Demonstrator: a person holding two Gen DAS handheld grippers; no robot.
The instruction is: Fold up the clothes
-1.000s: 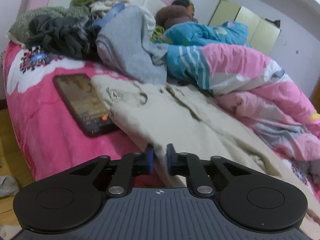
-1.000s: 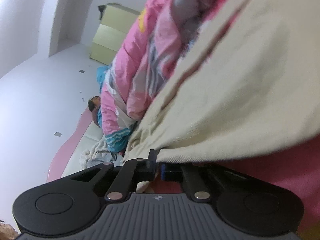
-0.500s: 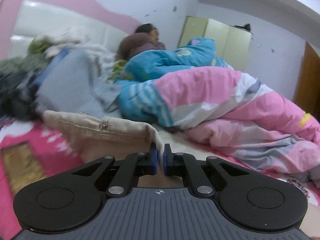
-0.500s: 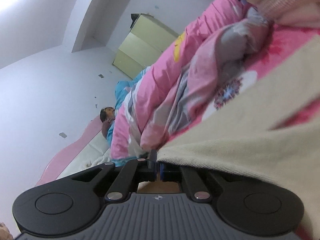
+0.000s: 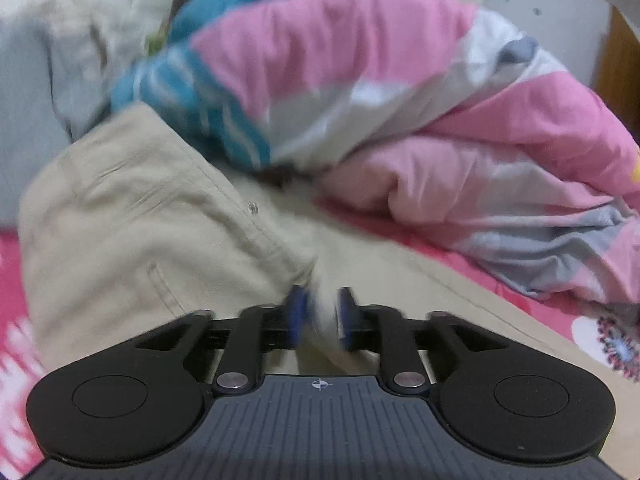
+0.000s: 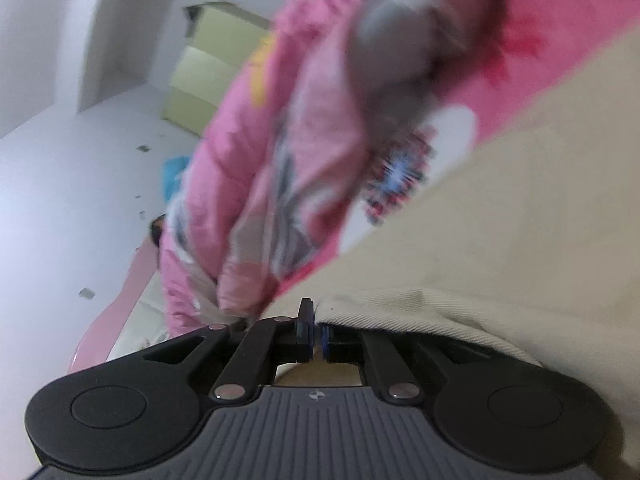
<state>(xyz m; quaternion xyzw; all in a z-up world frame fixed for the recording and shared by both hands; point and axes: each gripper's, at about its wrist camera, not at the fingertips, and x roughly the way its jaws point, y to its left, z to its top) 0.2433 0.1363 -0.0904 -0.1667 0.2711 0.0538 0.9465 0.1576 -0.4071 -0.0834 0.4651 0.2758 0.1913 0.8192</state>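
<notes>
Beige trousers (image 5: pixel 132 216) lie on the pink flowered bed, their waist end folded over toward the right. My left gripper (image 5: pixel 320 314) hovers over the fold's edge with its blue pads a little apart and cloth blurred between them. In the right wrist view the same beige trousers (image 6: pixel 500 220) fill the right side. My right gripper (image 6: pixel 316 334) is shut on the trousers' hem, which drapes over its right finger.
A bunched pink, white and blue quilt (image 5: pixel 420 92) lies along the far side of the bed, also in the right wrist view (image 6: pixel 288 140). A grey garment (image 5: pixel 28 92) is at far left. A yellow-green wardrobe (image 6: pixel 208 76) stands against the white wall.
My left gripper carried the waist end over to the right and its pads have parted from the cloth. My right gripper stays shut on the hem and has shifted. Both views are motion-blurred.
</notes>
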